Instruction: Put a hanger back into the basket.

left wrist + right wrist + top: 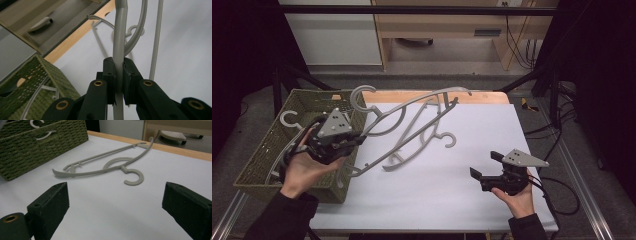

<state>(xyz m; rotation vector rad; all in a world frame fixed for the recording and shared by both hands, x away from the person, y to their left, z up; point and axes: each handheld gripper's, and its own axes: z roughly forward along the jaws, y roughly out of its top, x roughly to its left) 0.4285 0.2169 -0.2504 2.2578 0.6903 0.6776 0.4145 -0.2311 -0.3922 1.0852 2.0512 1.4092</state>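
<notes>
The left gripper (pixel 354 141) is clamped tight on the bar of a grey hanger (pixel 412 107), which is held lifted and tilted above the white table (pixel 472 200), its hook (pixel 362 95) raised at twelve o'clock from the gripper over the woven basket (pixel 257 165). The right gripper (pixel 484 165) is held with its jaws spread wide and nothing between them, low over the table. A second hanger (pixel 105 167) is seen lying flat at ten o'clock from it, well apart.
</notes>
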